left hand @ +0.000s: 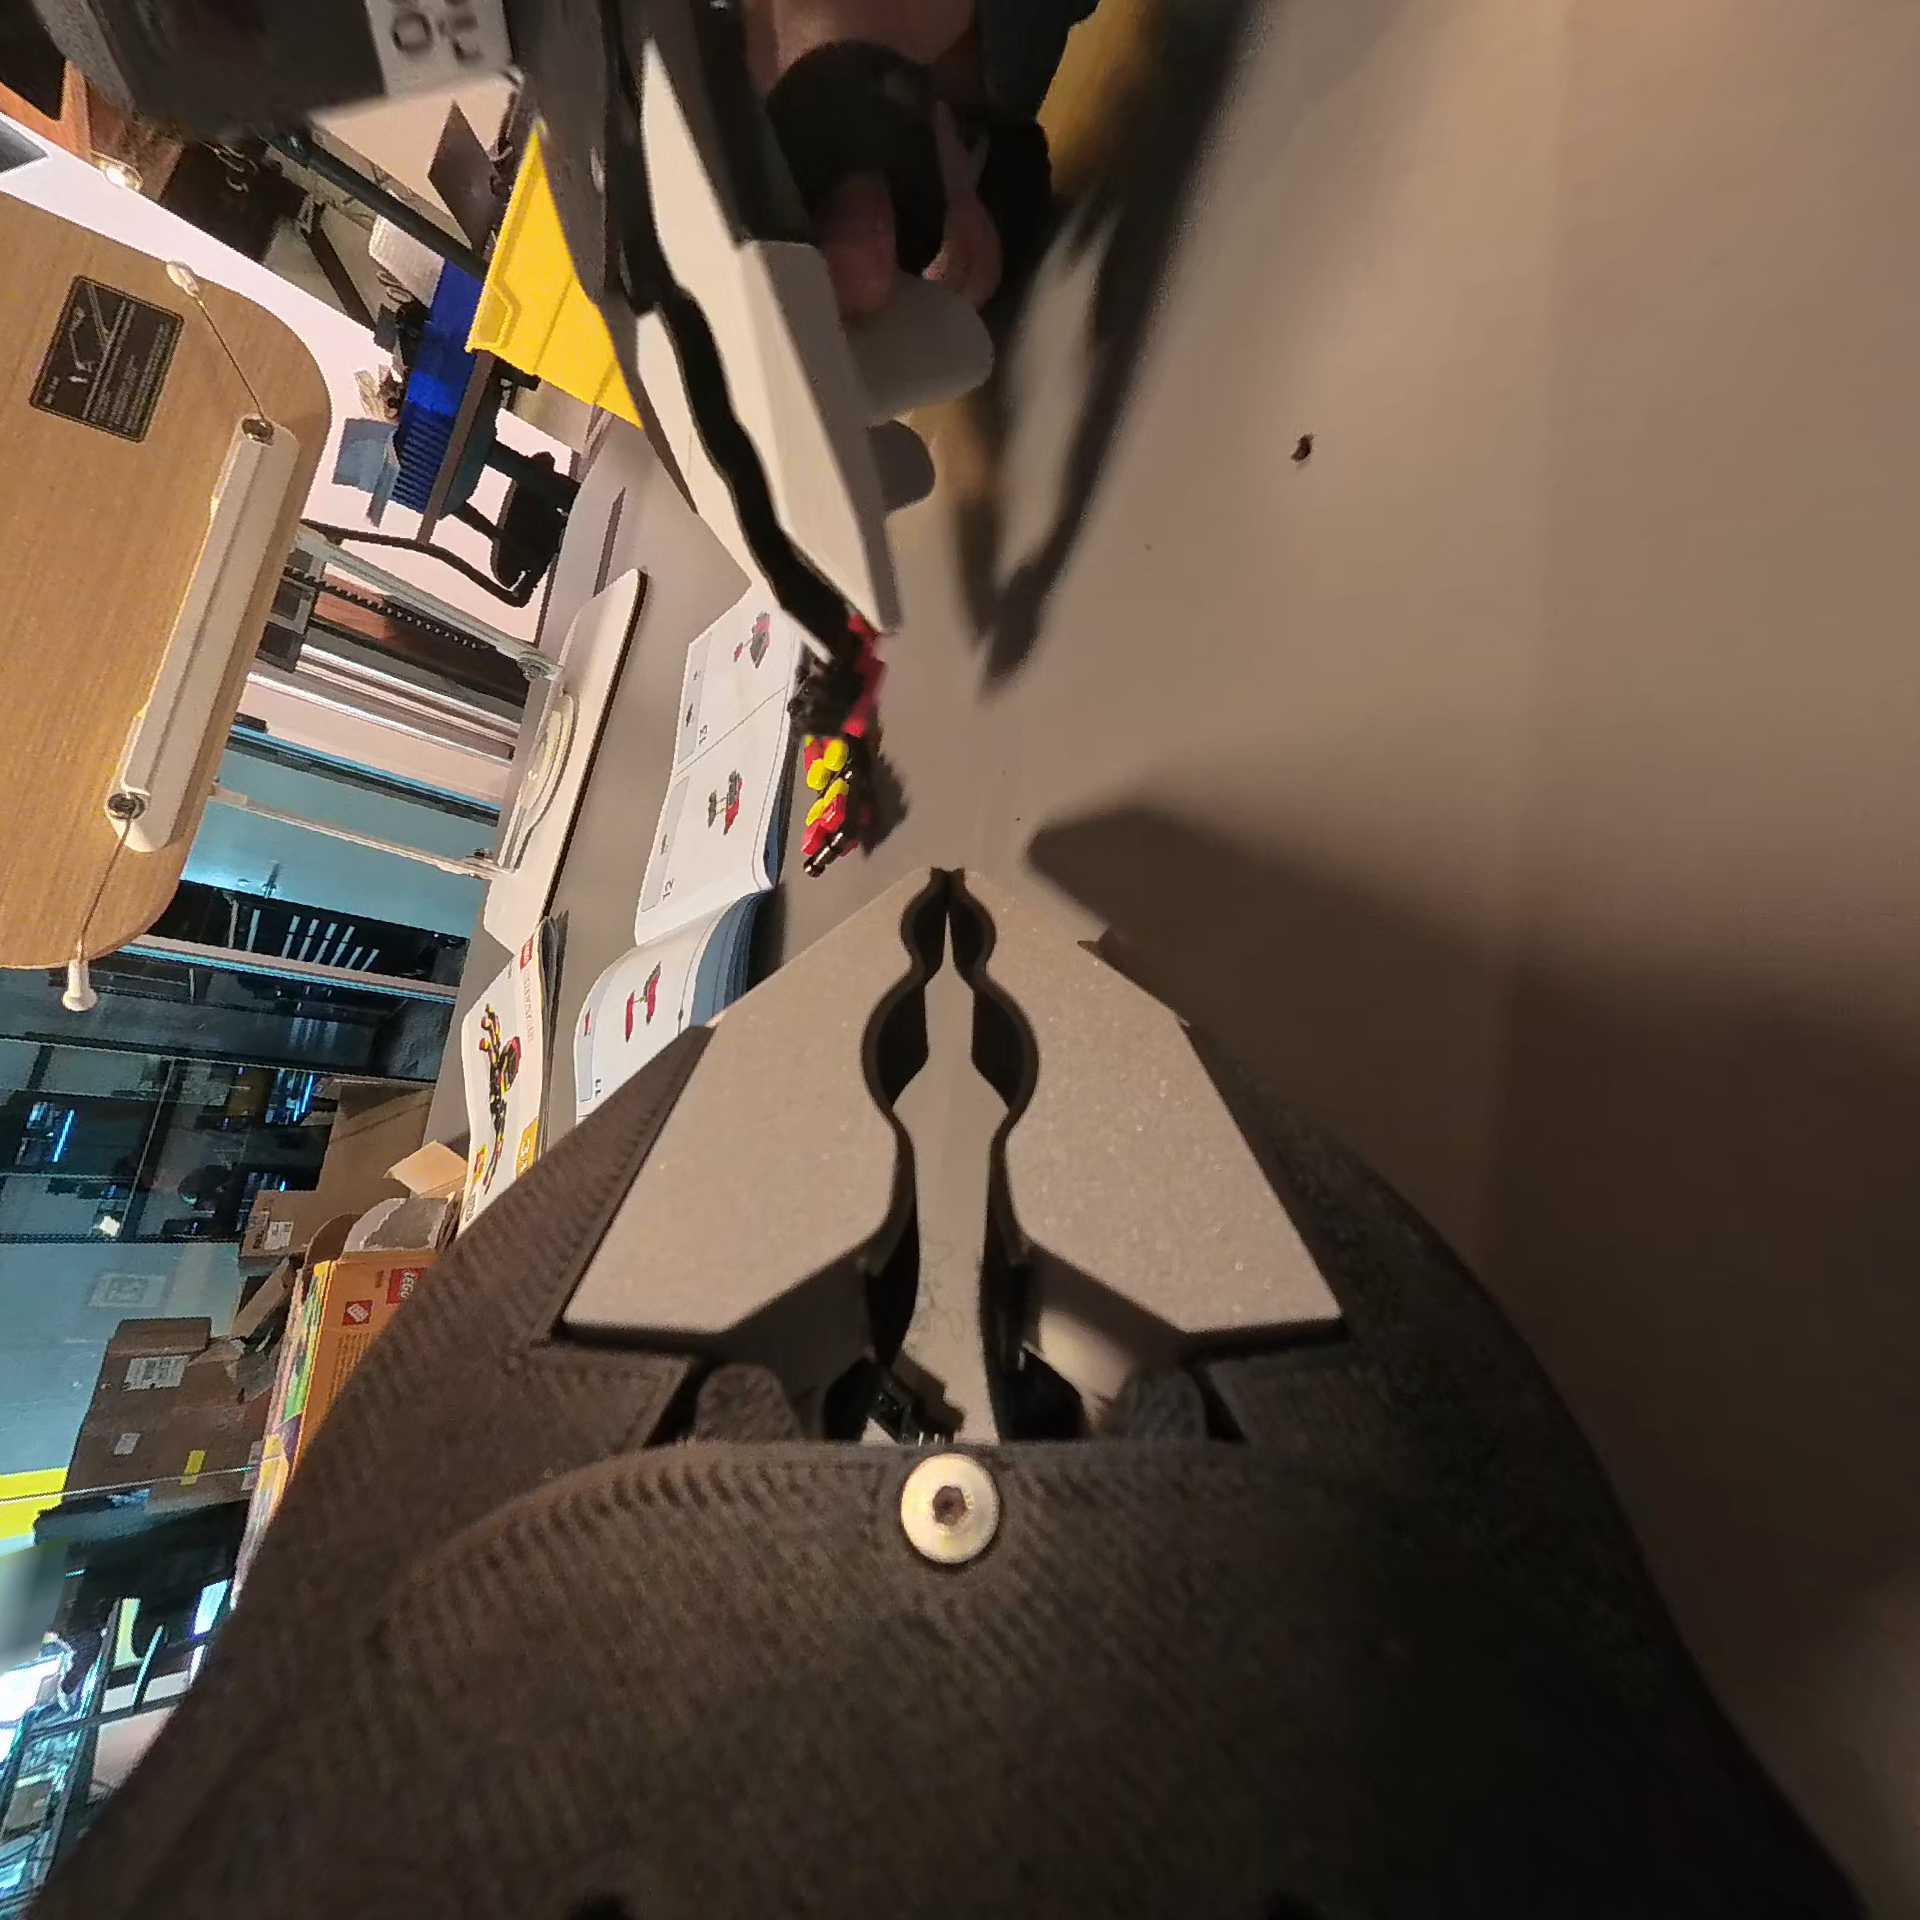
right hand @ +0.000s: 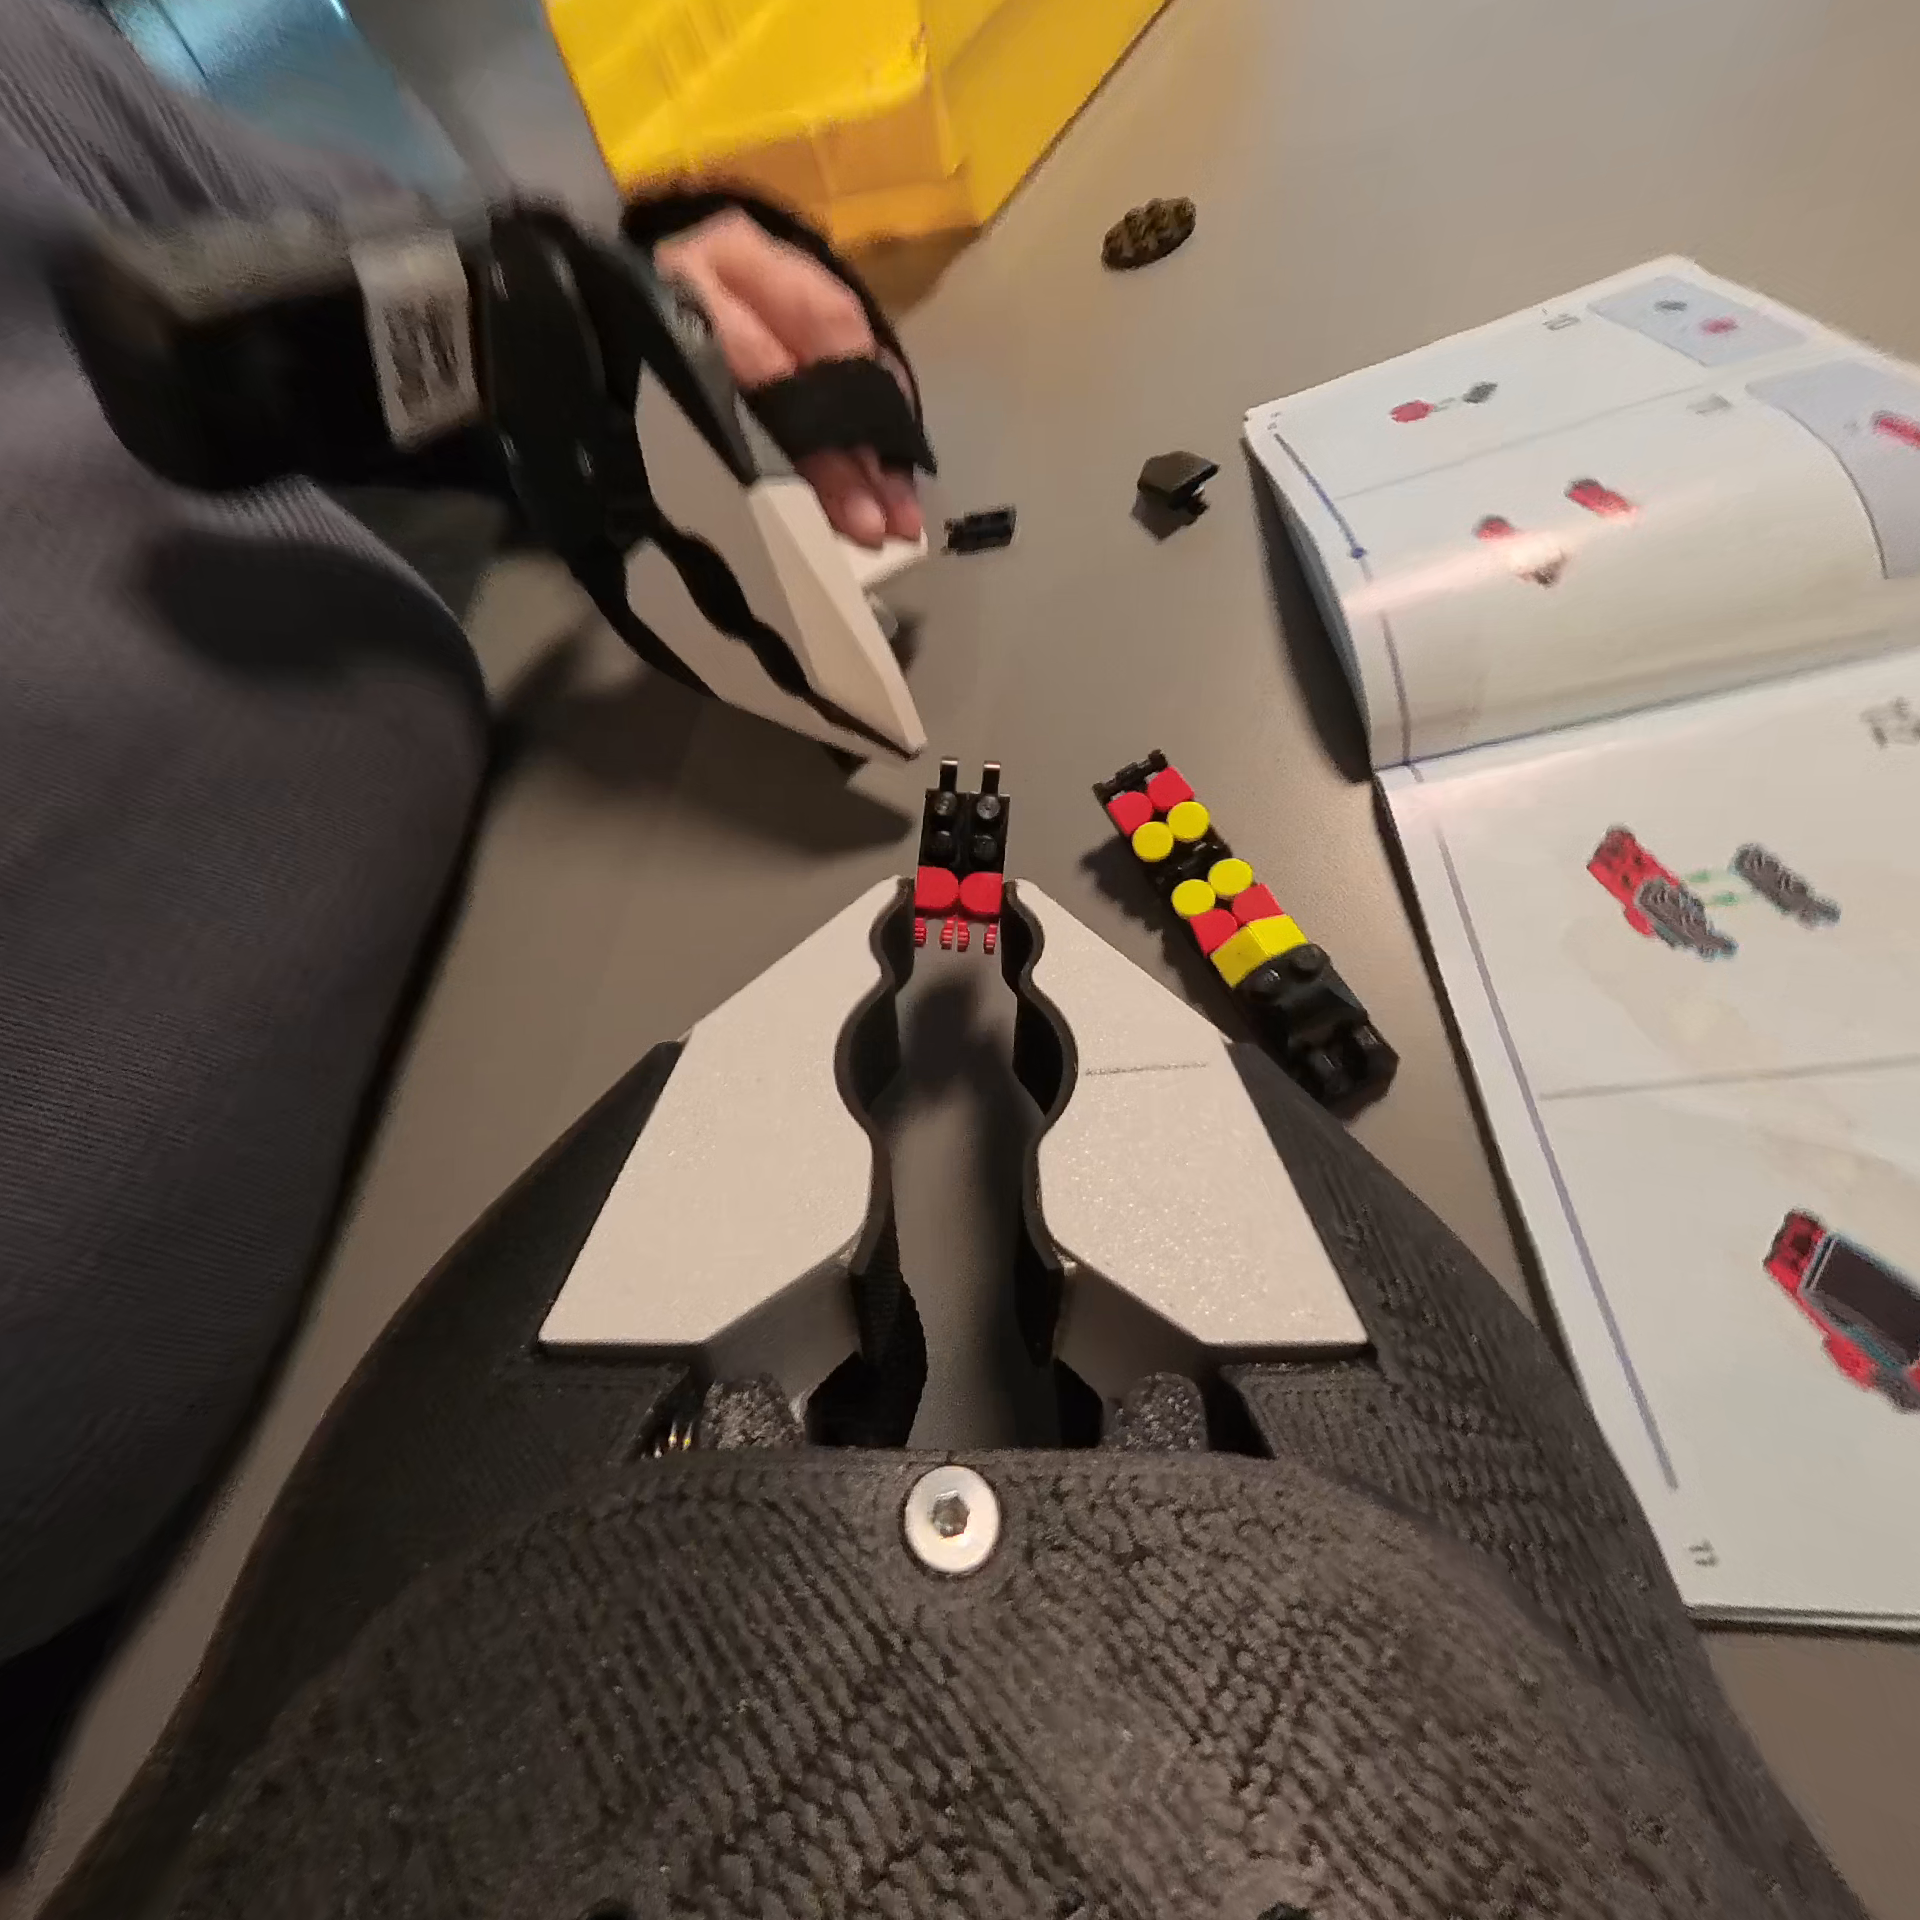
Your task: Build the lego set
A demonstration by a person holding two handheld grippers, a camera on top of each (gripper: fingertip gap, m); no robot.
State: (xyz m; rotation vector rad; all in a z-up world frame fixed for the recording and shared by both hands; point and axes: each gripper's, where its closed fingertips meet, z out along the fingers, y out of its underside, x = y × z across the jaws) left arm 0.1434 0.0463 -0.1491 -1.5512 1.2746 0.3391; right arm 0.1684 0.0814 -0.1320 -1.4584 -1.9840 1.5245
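The right gripper (right hand: pixel 958 906) has its fingers clamped on a small red-and-black lego piece (right hand: pixel 962 864) at twelve o'clock. A longer lego strip (right hand: pixel 1236 925) lies on the desk (right hand: pixel 1039 644) at two o'clock, beside the instruction booklet (right hand: pixel 1662 935). At eleven o'clock, the left gripper (left hand: pixel 943 881) has its fingers together, empty.

Blurred by motion in the right wrist view: left claw (right hand: pixel 914 743), gloved hand (right hand: pixel 800 343) and grey sleeve (right hand: pixel 208 779). Cut off by the right and lower edges: instruction booklet (right hand: pixel 1662 935), its printed steps smeared. Cropped at the top edge: yellow bin (right hand: pixel 831 94). Too blurred to identify: small dark round piece (right hand: pixel 1148 231). In the left wrist view, largely hidden behind the blurred right claw (left hand: pixel 878 623): red and black lego piece (left hand: pixel 847 681).
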